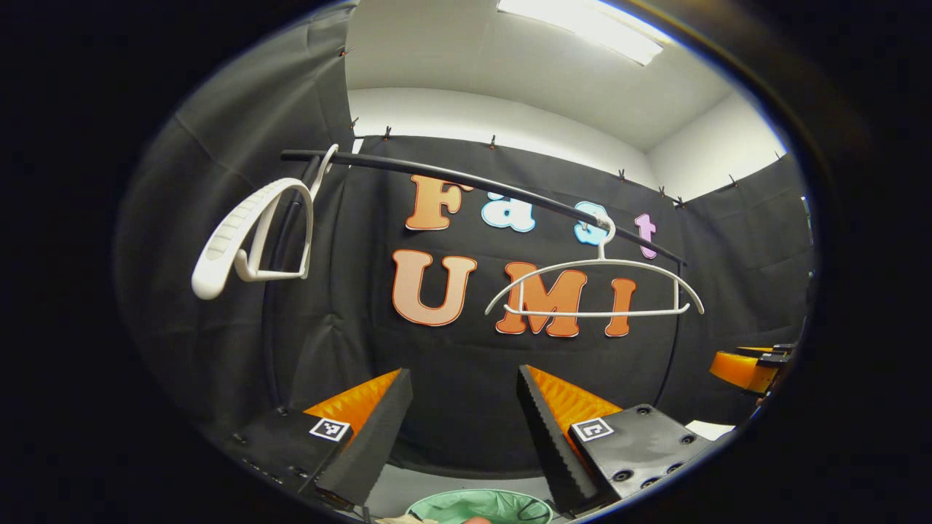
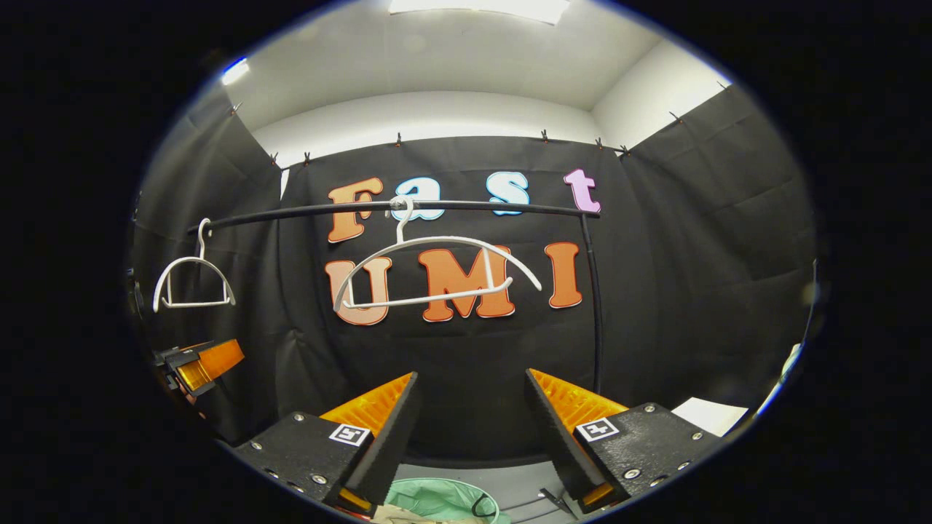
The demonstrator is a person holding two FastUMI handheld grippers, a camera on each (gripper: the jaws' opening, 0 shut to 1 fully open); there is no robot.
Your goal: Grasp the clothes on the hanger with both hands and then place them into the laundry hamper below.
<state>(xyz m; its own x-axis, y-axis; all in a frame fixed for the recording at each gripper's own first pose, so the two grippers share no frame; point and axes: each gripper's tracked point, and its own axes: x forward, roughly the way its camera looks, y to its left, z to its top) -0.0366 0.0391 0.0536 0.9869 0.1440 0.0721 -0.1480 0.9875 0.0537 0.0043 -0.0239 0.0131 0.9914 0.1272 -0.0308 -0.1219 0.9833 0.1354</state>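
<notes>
Two bare white hangers hang on a black rail (image 1: pixel 480 178): one near hanger (image 1: pixel 251 233) at the left, one hanger (image 1: pixel 593 287) farther right. In the right gripper view the same hangers show as a middle hanger (image 2: pixel 429 269) and a small left hanger (image 2: pixel 193 280) on the rail (image 2: pixel 408 207). A pale green laundry hamper (image 1: pixel 477 507) sits below, with beige cloth (image 1: pixel 408 519) at its edge; the hamper (image 2: pixel 437 501) also lies under the right gripper. My left gripper (image 1: pixel 462 407) is open and holds nothing. My right gripper (image 2: pixel 470 407) is open and holds nothing.
The other gripper (image 1: pixel 750 364) shows at the right edge of the left gripper view, and the other gripper (image 2: pixel 196 364) at the left edge of the right gripper view. A black upright post (image 2: pixel 593 306) carries the rail's right end. Pale floor (image 2: pixel 703 415) lies below the wall.
</notes>
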